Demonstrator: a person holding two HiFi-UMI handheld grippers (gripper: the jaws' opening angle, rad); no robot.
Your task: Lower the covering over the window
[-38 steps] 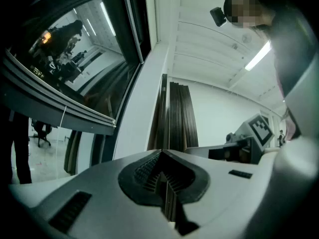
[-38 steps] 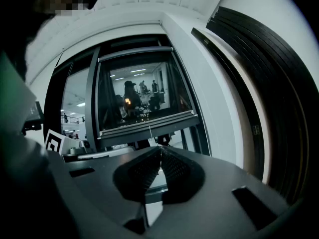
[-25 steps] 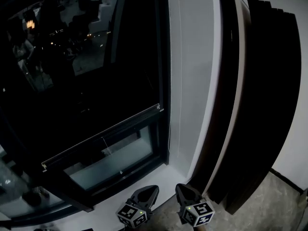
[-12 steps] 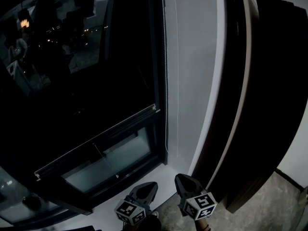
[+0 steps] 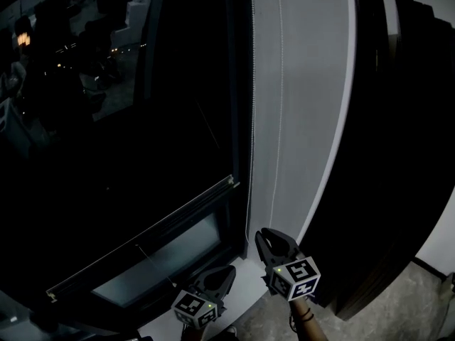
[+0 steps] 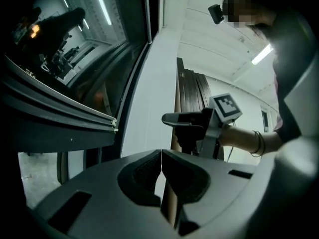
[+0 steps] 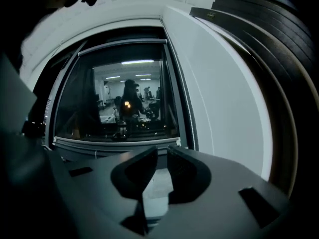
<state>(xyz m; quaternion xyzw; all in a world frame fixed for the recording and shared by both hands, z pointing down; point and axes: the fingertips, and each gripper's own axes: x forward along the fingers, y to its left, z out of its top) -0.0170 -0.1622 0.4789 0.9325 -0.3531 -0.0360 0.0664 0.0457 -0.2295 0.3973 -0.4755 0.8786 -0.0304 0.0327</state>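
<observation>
The window's covering ends in a pale bottom rail (image 5: 142, 240) that runs aslant low across the dark window; above it all is dark, below it a paler pane (image 5: 170, 258) shows. The rail also shows in the right gripper view (image 7: 114, 142). A bead chain (image 5: 252, 105) hangs down the frame's right edge. My right gripper (image 5: 267, 241) is raised near the chain's lower end, apart from it, jaws a narrow gap apart with nothing between. My left gripper (image 5: 222, 275) sits lower by the sill, shut and empty.
A white wall strip (image 5: 298, 119) stands right of the window, then dark upright panels (image 5: 405, 155) leaning against the wall. A white sill (image 5: 242, 275) runs below the window. Stone floor (image 5: 412, 304) shows at the bottom right.
My right gripper has risen toward the chain and wall strip. The left gripper has stayed low. The head view has swung, so the rail sits lower in the frame.
</observation>
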